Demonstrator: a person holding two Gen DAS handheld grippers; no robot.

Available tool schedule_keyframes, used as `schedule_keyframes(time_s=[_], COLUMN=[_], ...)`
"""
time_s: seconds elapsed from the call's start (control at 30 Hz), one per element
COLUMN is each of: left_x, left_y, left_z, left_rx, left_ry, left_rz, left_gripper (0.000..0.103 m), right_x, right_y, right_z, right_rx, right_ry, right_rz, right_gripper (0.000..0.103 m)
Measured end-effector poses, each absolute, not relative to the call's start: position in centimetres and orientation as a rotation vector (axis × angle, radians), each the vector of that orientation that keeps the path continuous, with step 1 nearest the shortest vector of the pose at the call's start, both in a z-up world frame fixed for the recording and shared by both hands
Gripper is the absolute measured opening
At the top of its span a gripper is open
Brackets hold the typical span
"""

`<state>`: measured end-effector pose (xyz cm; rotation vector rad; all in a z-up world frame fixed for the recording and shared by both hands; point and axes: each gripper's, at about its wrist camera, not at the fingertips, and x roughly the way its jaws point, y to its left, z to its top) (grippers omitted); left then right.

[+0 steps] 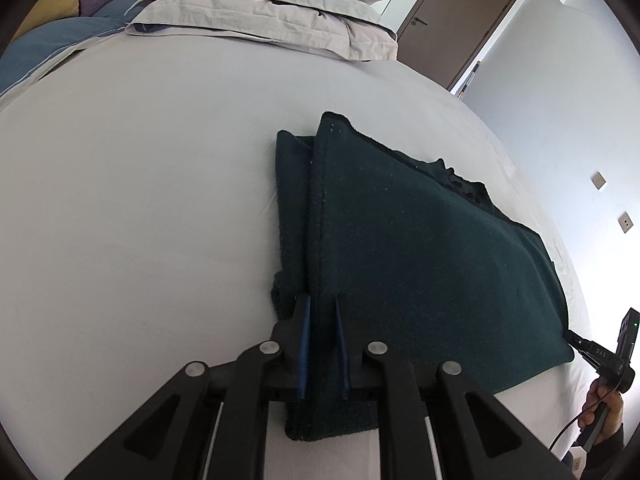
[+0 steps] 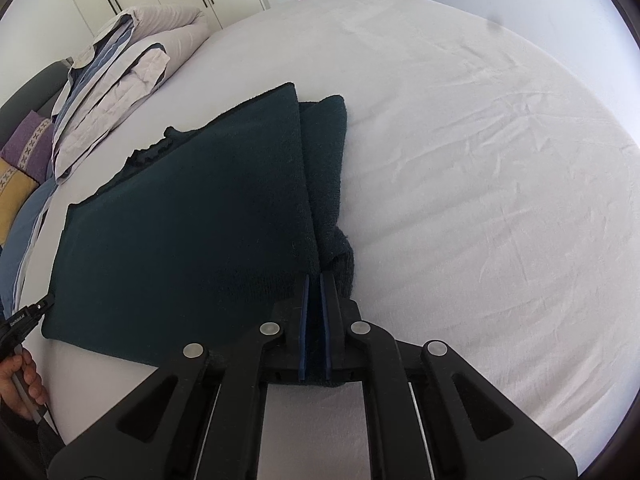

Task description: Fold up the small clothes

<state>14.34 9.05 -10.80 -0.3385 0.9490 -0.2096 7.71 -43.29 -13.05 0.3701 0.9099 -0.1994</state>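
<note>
A wide bed with a pale grey sheet point(image 2: 480, 160) carries everything. A stack of folded grey-and-blue quilts point(image 1: 264, 12) sits toward its far end, with purple and yellow patterned cushions point(image 2: 28, 148) beside it; nothing lies across the open sheet around the garment. The dark green knitted garment point(image 1: 420, 260), folded flat, lies near the bed's near edge, one sleeve tucked along each side. The left gripper point(image 1: 322, 312) straddles the garment's left near corner, its blue-lined fingers a narrow gap apart with cloth between them. The right gripper point(image 2: 316, 280) pinches the right near corner, fingers nearly together on the cloth.
</note>
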Motion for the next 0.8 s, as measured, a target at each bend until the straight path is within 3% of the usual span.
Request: schedule_keyframes(time_s=[0.07, 0.17, 0.2, 0.23, 0.27, 0.3, 0.57, 0.63, 0.73, 0.8], left_x=[13.7, 13.1, 13.1, 13.2, 13.3, 13.5, 14.1, 13.3, 12.7, 12.6], left_y=[9.4, 8.5, 7.7, 6.7, 5.6, 4.2, -3.1, -2.9, -1.2, 0.2], left_z=[-9.6, -7.2, -6.6, -6.2, -6.1, -6.2, -11.4, -11.6, -12.0, -12.1], left_rx=[-0.330, -0.297, -0.280, -0.271, -0.268, -0.267, -0.135, -0.092, -0.092, -0.117], left_ry=[0.919, 0.861, 0.851, 0.845, 0.843, 0.848, 0.938, 0.931, 0.926, 0.928], left_rz=[-0.178, -0.202, -0.219, -0.241, -0.265, -0.292, -0.339, -0.345, -0.352, -0.345], left_gripper=[0.029, 0.029, 0.032, 0.034, 0.039, 0.040, 0.039, 0.039, 0.036, 0.025], right_x=[7.0, 6.6, 6.9, 7.4, 8.3, 9.0, 13.5, 13.0, 11.2, 9.4], right_y=[-43.1, -42.1, -41.5, -40.6, -39.3, -38.1, -30.3, -30.9, -34.0, -37.1], right_z=[-11.6, -9.4, -9.0, -8.9, -9.1, -9.5, -16.7, -17.5, -18.6, -19.0], right_rx=[0.378, 0.436, 0.478, 0.523, 0.570, 0.615, 0.846, 0.846, 0.927, 0.958], right_ry=[0.862, 0.792, 0.775, 0.771, 0.772, 0.774, 0.958, 0.927, 0.883, 0.837], right_rz=[-0.221, -0.157, -0.110, -0.054, 0.028, 0.105, 0.346, 0.336, 0.283, 0.190], right_gripper=[0.009, 0.017, 0.028, 0.049, 0.057, 0.057, 0.055, 0.037, 0.023, 0.017])
